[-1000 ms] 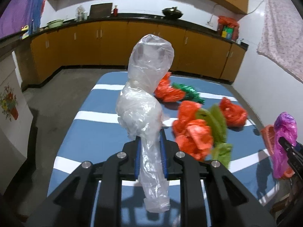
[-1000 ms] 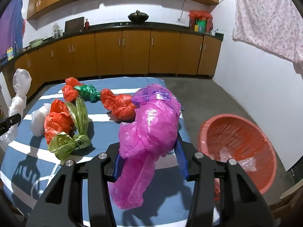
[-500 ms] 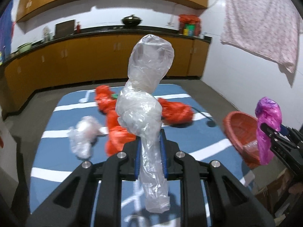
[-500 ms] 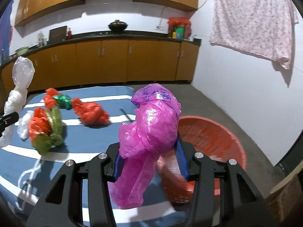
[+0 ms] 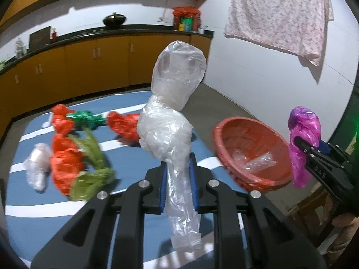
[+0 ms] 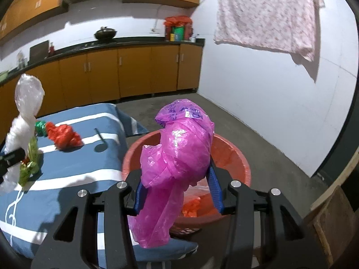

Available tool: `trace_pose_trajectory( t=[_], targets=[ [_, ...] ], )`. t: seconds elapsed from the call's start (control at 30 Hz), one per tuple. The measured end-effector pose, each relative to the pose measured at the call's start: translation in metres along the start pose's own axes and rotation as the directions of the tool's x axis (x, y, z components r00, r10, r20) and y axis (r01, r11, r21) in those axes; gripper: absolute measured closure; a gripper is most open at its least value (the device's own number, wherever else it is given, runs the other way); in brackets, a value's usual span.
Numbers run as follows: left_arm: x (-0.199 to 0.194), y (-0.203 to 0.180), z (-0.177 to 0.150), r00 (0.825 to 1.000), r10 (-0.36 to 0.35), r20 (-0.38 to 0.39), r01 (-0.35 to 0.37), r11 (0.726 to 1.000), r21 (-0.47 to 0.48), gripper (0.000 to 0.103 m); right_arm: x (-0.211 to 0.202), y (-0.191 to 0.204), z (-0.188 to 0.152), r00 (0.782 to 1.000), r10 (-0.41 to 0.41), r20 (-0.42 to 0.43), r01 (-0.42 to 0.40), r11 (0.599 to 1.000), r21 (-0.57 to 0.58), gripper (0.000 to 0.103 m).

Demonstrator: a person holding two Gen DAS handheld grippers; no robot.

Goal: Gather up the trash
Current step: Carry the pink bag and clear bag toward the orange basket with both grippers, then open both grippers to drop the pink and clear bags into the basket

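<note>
- The red basin point(image 6: 226, 154) sits on the floor just off the right edge of the blue striped bed point(image 6: 74, 163); it is the drop spot, and it already holds some clear and red plastic
- The right gripper point(image 6: 177, 192) is the nearer one: its pink bag point(image 6: 179, 157) hangs right in front of the basin's near rim, long axis running up and forward along the fingers, tail drooping below
- Its jaws stand partway apart, clamped on the pink bag's waist
- The left gripper point(image 5: 178, 186) is farther back over the bed, the basin lying ahead and to its right
- Its jaws are nearly closed, pinching the neck of a clear bag point(image 5: 172, 116) that stands upright above the fingers
- Both grippers tilt forward and down toward the basin
- Left on the bed: 3 red bags point(image 5: 65, 163), green ones point(image 5: 89, 118) and 1 small clear bag point(image 5: 37, 165), toward the far left edge
</note>
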State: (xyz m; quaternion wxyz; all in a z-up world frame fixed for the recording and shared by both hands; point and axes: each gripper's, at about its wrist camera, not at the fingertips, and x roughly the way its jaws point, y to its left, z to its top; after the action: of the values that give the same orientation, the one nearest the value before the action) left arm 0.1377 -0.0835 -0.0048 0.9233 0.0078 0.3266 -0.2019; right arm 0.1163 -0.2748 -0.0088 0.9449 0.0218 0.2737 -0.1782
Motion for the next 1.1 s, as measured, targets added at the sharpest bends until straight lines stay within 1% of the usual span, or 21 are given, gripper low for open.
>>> trace_pose_trajectory(
  t=[0.1,0.23,0.47,0.63,0.8,1.03,1.1],
  targets=[
    [0.015,-0.022,0.004,0.999,-0.048,-0.018,0.048,0.999,0.010,0.084,0.003,-0.013,0.001,1.000,-0.012,-0.001,0.012,1.000,0.027,0.056],
    [0.036,-0.043,0.008,0.993,-0.112,-0.047,0.112,0.994,0.005,0.084,0.011,-0.030,0.006,1.000,-0.018,0.000,0.018,0.998,0.067,0.056],
    [0.080,-0.083,0.016,0.979,-0.182,-0.088,0.186,0.982,0.044,0.084,0.033,-0.053,0.016,1.000,-0.017,-0.010,0.018,0.992,0.124,0.056],
    [0.106,-0.100,0.022,0.971,-0.212,-0.110,0.221,0.972,0.076,0.084,0.050,-0.064,0.022,1.000,-0.015,-0.014,0.017,0.990,0.142,0.056],
    [0.130,-0.115,0.024,0.961,-0.237,-0.140,0.252,0.963,0.099,0.084,0.058,-0.067,0.026,1.000,-0.010,-0.008,0.011,0.989,0.146,0.056],
    [0.153,-0.122,0.025,0.951,-0.258,-0.171,0.278,0.954,0.111,0.084,0.072,-0.075,0.026,1.000,0.001,-0.018,0.002,0.984,0.178,0.056],
    [0.158,-0.123,0.025,0.949,-0.261,-0.178,0.283,0.953,0.109,0.083,0.073,-0.077,0.026,1.000,0.015,-0.017,-0.011,0.980,0.197,0.055]
  ],
)
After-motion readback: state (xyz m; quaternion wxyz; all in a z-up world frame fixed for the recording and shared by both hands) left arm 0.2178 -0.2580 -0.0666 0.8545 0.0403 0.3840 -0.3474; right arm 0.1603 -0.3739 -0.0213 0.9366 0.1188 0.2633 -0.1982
